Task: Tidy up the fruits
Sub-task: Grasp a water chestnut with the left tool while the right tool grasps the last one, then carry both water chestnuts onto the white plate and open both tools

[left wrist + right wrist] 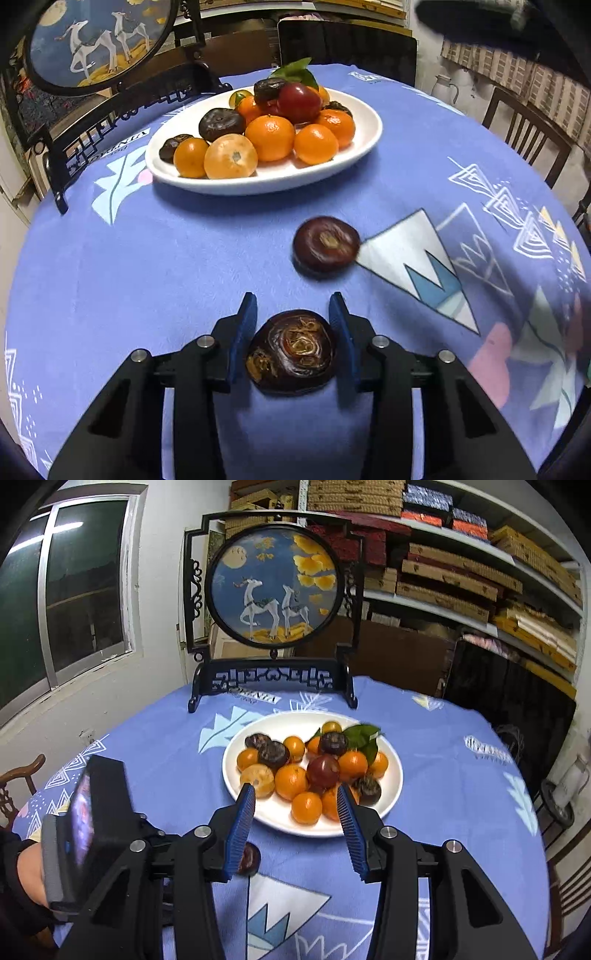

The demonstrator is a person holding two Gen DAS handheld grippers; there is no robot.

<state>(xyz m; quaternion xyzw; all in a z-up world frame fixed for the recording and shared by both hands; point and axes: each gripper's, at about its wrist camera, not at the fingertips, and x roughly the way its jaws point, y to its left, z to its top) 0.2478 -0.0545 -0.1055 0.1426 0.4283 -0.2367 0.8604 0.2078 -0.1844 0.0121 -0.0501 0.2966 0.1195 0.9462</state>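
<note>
A white oval plate (364, 146) (391, 794) holds several oranges (272, 137), dark brown fruits (221, 123) and a red one (299, 99) on the blue tablecloth. My left gripper (293, 312) has its blue fingers on both sides of a dark brown wrinkled fruit (291, 352) that lies on the cloth; contact is unclear. A second dark brown fruit (325, 243) lies loose ahead, right of centre. My right gripper (295, 797) is open and empty above the plate's near edge. The loose fruit (249, 858) peeks from behind its left finger.
A black-framed round deer screen (273, 587) stands at the table's far edge behind the plate. Wooden chairs (524, 129) surround the round table. The left gripper's body (92, 823) shows at the right wrist view's left. Shelves of boxes (461, 565) line the wall.
</note>
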